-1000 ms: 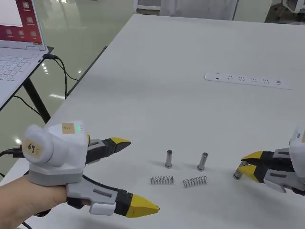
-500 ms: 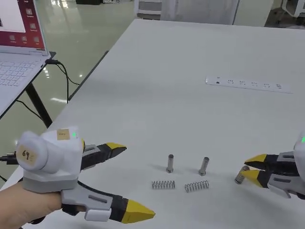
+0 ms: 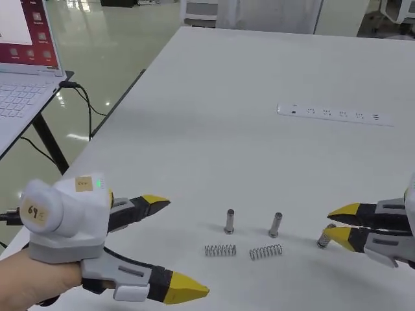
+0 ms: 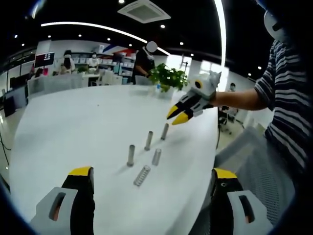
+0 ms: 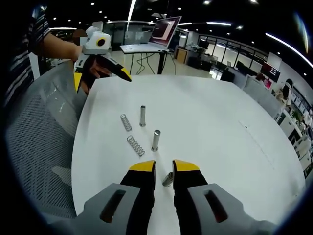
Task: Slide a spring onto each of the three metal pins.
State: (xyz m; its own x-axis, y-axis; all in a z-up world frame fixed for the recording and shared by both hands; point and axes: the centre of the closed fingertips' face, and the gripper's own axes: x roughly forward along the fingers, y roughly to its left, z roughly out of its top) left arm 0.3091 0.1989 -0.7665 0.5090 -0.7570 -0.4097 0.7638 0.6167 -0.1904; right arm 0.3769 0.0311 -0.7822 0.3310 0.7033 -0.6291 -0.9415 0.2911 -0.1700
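While left gripper (image 3: 172, 246) hangs at near edge of table (image 3: 246, 142), jaws wide apart and holding nothing, right gripper (image 3: 338, 223) has jaws narrowly apart at leaning third pin (image 3: 324, 238), apparently spring-clad; contact unclear. First pin (image 3: 229, 220), second pin (image 3: 275, 224) stand upright between grippers. First spring (image 3: 220, 250), second spring (image 3: 266, 251) lie flat just before them.

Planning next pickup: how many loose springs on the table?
2: left spring beside the left pin, right spring beside the middle pin. A third may be hidden at the right gripper.
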